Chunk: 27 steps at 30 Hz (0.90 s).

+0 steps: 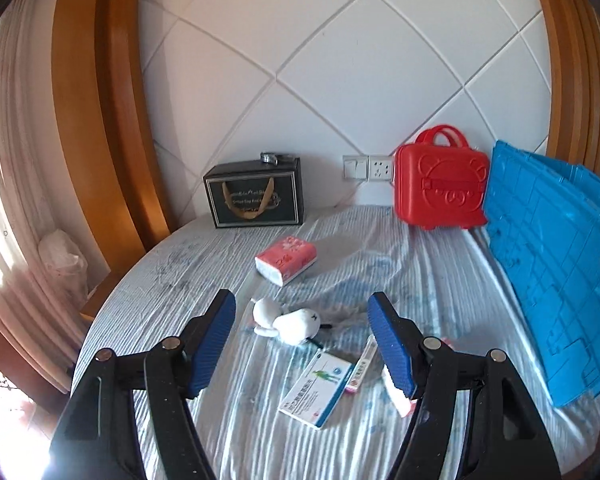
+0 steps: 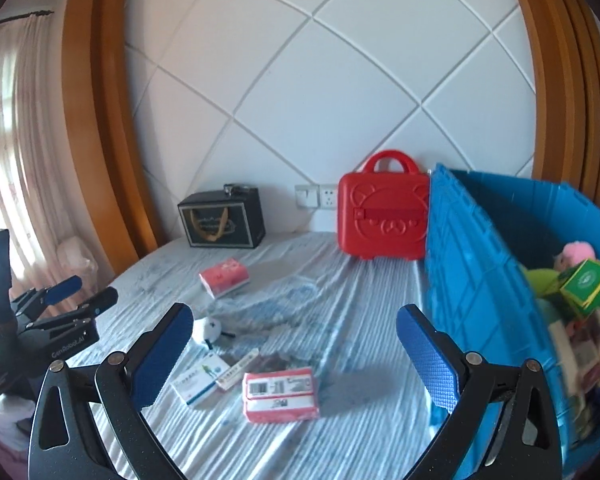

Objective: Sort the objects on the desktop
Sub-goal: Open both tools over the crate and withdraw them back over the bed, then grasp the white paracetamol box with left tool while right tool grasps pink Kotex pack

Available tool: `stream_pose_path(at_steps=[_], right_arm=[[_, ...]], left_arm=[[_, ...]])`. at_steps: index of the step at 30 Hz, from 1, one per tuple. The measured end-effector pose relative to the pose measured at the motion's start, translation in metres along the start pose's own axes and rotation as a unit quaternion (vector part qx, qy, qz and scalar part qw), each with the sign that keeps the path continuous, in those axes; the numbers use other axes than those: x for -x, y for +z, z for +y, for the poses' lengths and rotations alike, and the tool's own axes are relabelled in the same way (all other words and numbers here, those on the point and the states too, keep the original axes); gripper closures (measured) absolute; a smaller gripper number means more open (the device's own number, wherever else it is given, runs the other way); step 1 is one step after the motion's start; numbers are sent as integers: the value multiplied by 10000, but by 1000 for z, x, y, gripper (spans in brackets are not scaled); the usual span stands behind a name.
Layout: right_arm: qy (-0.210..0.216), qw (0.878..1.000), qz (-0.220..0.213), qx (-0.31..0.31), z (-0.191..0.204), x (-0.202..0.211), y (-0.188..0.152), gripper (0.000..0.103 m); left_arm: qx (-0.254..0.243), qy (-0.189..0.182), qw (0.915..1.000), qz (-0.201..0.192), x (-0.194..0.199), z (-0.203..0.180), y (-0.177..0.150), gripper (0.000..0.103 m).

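On the striped cloth lie a white plush toy (image 1: 290, 324) (image 2: 207, 330), a white-and-blue medicine box (image 1: 318, 388) (image 2: 198, 380), a slim pink-and-white box (image 1: 362, 364) (image 2: 238, 368), a red tissue pack with a barcode label (image 2: 281, 394) and a second red tissue pack (image 1: 286, 259) (image 2: 225, 274) farther back. My left gripper (image 1: 302, 340) is open and empty, hovering over the plush toy and boxes; it also shows at the left of the right wrist view (image 2: 80, 294). My right gripper (image 2: 294, 354) is open and empty above the barcode pack.
A blue plastic crate (image 2: 480, 280) (image 1: 556, 264) stands at the right, holding several toys and boxes. A red toy suitcase (image 1: 440, 182) (image 2: 382, 216) and a black gift box (image 1: 254, 196) (image 2: 222, 222) stand against the white padded wall. A wooden frame and curtains are at left.
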State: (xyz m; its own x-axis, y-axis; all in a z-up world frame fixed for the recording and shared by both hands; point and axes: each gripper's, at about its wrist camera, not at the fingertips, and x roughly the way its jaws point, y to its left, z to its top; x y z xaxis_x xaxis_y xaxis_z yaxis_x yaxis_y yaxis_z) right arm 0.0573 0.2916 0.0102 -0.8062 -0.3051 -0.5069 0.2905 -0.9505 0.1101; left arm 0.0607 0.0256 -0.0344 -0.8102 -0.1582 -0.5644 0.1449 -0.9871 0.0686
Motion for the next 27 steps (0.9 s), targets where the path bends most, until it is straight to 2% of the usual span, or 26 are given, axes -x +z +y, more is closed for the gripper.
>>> stream_pose_path(at_steps=[5, 9, 13, 22, 27], right_arm=[[-256, 9936, 1016, -425, 13, -68, -34, 0], [-610, 9830, 1677, -429, 11, -104, -61, 0], [-716, 9733, 2132, -448, 0, -136, -81, 0], [-915, 9516, 2870, -604, -33, -193, -118, 0], [-902, 9445, 3109, -560, -43, -207, -125, 0]], left_arm=[[-77, -263, 9949, 972, -71, 27, -36, 35], [-64, -461, 9840, 1722, -119, 29, -76, 35], [27, -569, 9704, 2347, -159, 24, -108, 35], [-161, -631, 9556, 2873, -213, -3, -133, 35], [-1, -753, 9567, 2811, -226, -5, -125, 31]])
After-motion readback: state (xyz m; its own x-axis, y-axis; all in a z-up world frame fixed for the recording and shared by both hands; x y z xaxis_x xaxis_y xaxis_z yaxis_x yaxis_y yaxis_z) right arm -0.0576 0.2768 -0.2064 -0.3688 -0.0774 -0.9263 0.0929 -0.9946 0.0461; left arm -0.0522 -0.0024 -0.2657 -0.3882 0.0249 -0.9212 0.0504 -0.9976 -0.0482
